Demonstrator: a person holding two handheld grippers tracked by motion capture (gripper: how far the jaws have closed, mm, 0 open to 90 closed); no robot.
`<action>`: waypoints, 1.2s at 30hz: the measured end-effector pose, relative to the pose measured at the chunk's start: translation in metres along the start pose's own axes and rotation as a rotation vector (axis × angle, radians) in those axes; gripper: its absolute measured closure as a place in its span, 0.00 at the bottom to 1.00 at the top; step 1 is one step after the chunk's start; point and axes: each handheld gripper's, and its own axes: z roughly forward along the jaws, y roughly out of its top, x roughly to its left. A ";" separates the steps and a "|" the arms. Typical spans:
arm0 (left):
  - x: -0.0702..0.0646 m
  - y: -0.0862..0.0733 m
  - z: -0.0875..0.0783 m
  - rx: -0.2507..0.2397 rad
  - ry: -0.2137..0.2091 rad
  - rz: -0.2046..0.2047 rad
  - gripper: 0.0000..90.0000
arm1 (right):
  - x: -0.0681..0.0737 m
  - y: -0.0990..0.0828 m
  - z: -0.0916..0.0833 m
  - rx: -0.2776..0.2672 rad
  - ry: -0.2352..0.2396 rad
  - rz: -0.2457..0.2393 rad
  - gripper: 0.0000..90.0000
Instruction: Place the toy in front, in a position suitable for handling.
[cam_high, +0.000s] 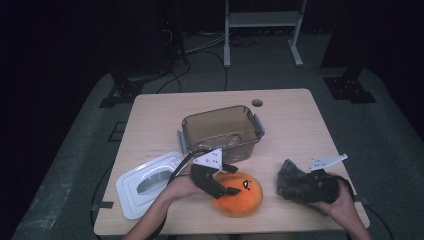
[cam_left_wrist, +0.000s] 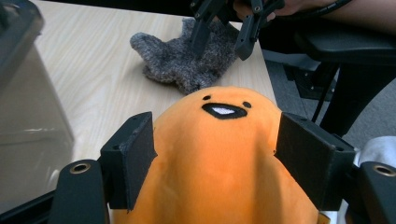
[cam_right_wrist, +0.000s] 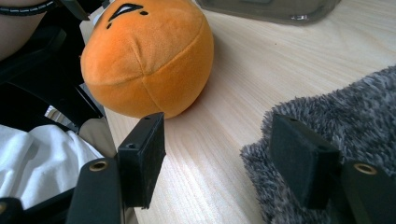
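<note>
High view: a person works at a light wooden table (cam_high: 300, 125), with the left gripper (cam_high: 222, 189) down on an orange plush toy (cam_high: 240, 194) near the near edge, just in front of a clear brown plastic bin (cam_high: 220, 131). A white lid (cam_high: 147, 182) lies to the left, well apart from the bin.

In the left gripper view the jaws stand about half open around the plush toy (cam_left_wrist: 219, 154), one pad against each flank; the fabric dimples a little at the right pad, so I judge the grip as just taking hold rather than firm. To do this well, the pads should bite at the widest part of the body, low enough that the soft filling does not squirt out upward, and squeeze until the plush visibly gives before lifting.

The toy is an egg-shaped dome lying flat. Its long axis runs roughly left to right across the table, and its little black face points right, toward the grey fuzzy mitten (cam_high: 292, 180).

The right gripper (cam_right_wrist: 224, 158) rests at that mitten (cam_right_wrist: 336, 121) with jaws fairly wide: one pad lies on the fleece, the other over bare table, gripping nothing.
</note>
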 end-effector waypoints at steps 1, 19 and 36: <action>0.000 0.000 0.000 0.000 0.000 0.000 0.34 | 0.000 0.000 0.000 0.000 0.000 0.000 0.39; 0.002 -0.007 0.019 0.038 -0.051 -0.042 0.39 | 0.001 -0.001 0.000 0.004 -0.002 -0.003 0.39; -0.002 -0.010 0.026 0.054 -0.008 -0.021 0.30 | 0.001 -0.001 0.000 0.006 -0.001 -0.005 0.39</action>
